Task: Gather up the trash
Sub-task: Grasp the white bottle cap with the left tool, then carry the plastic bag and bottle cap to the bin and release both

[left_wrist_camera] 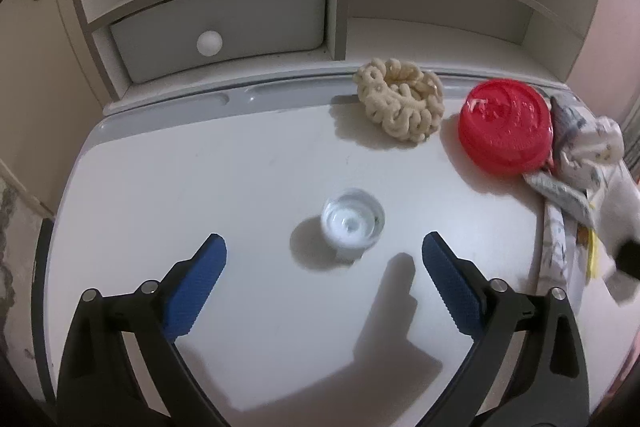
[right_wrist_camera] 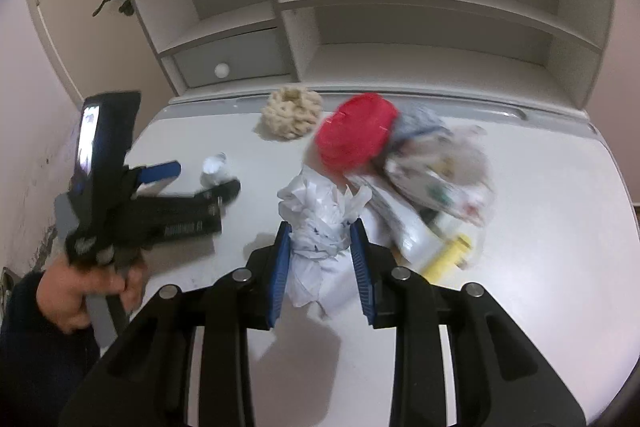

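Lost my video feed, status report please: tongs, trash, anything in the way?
Right tongs shut on crumpled paper. Left tongs open, small clear cup just ahead on table. Nothing between them.

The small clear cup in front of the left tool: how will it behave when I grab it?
The clear cup looks thin-walled and probably light, so it may skid across the smooth desk if nudged. Its wall could flex or slip between the left tool's wide-open pads. It stands upright and squat, so tipping seems unlikely.
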